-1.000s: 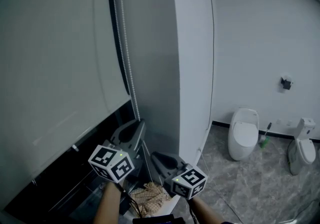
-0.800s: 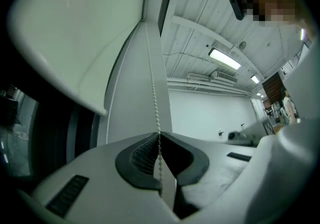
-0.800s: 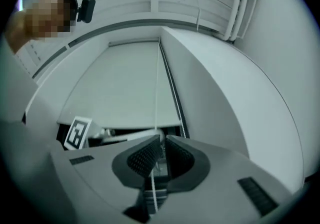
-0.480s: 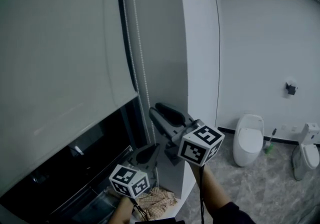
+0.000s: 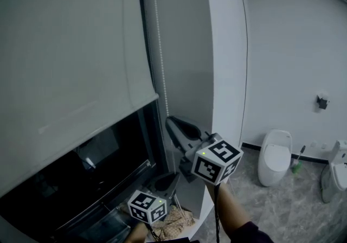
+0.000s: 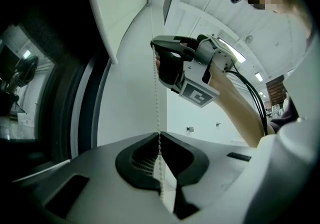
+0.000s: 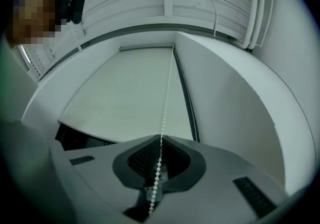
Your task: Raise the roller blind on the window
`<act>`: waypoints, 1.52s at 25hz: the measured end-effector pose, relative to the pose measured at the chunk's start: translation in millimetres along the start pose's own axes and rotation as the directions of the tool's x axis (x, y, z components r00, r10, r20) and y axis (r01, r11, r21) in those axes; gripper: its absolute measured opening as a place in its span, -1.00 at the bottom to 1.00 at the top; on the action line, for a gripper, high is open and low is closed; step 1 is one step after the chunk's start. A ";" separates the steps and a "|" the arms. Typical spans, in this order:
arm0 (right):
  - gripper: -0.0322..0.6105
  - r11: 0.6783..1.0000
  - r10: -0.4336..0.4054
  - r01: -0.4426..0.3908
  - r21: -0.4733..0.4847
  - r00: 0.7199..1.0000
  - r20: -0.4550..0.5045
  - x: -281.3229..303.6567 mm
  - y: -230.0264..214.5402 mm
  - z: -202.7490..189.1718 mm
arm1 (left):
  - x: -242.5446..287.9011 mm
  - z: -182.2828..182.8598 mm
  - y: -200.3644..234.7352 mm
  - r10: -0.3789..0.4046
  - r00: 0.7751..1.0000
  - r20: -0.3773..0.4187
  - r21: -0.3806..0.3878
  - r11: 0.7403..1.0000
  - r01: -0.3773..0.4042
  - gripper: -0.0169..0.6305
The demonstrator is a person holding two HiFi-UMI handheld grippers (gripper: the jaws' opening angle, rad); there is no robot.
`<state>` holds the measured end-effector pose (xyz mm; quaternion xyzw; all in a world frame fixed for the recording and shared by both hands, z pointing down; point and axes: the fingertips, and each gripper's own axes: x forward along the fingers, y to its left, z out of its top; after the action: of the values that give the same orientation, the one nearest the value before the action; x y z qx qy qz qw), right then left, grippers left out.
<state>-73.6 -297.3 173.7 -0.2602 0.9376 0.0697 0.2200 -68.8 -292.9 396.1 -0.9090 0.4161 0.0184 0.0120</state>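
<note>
Roller blind (image 5: 70, 46): it is seen drawn partway down the window, with its bottom edge slanting above the dark pane (image 5: 65, 182).
Bead chain (image 5: 161, 46): it is hung just beside the blind's right edge, against the window frame, and is run straight down through both grippers.
Right gripper (image 5: 174, 123): it is held higher on the chain. Its fingers are clenched on the bead chain, which is seen passing between the pads and out below them in the right gripper view.
Left gripper (image 5: 169, 178): it is held lower, almost directly beneath the right gripper. Its fingers are likewise closed on the bead chain, which is pinched where the tips meet.
Wall pier (image 5: 225, 46): a white upright is seen just right of the chain.
Floor area: a white toilet (image 5: 274, 156) and a green brush (image 5: 297, 165) are seen by the far wall, well apart from the grippers.
Checked cloth (image 5: 174, 220): it is seen below the left gripper.
</note>
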 end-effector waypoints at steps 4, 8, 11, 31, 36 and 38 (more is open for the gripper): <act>-0.85 1.000 -0.022 0.022 -0.015 0.999 -0.033 -8.3 0.1 -23.2 | -4.5 -22.7 -2.7 -0.029 0.998 -0.058 -0.043 0.999 0.027 -0.89; -0.85 0.997 -0.044 0.040 -0.060 0.997 -0.063 -19.2 1.3 -42.3 | -17.9 -0.2 4.5 -0.035 0.999 0.022 -0.089 0.995 0.036 -0.87; -0.85 0.998 -0.043 0.039 -0.042 0.994 -0.097 -27.8 4.1 -63.1 | -30.9 51.7 18.0 -0.021 0.991 0.134 -0.108 0.994 0.035 -0.87; -0.85 0.994 -0.087 0.103 0.042 0.952 -0.293 -98.9 14.0 -185.7 | 6.4 159.1 18.3 -0.061 0.975 0.216 0.019 0.998 0.059 -0.88; -0.84 0.991 -0.060 0.090 0.097 0.959 -0.277 -104.6 6.8 -173.8 | -2.7 149.6 16.5 -0.038 0.973 0.228 0.038 0.999 0.030 -0.89; -0.84 0.992 -0.048 0.070 0.104 0.978 -0.202 -94.2 -1.4 -138.2 | -2.8 148.3 14.7 -0.033 0.974 0.224 0.057 0.998 0.021 -0.89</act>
<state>-52.5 -289.4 339.4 -0.2812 0.9491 -0.0152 0.1409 -85.2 -294.8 248.0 -0.9060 0.4000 0.1098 0.0838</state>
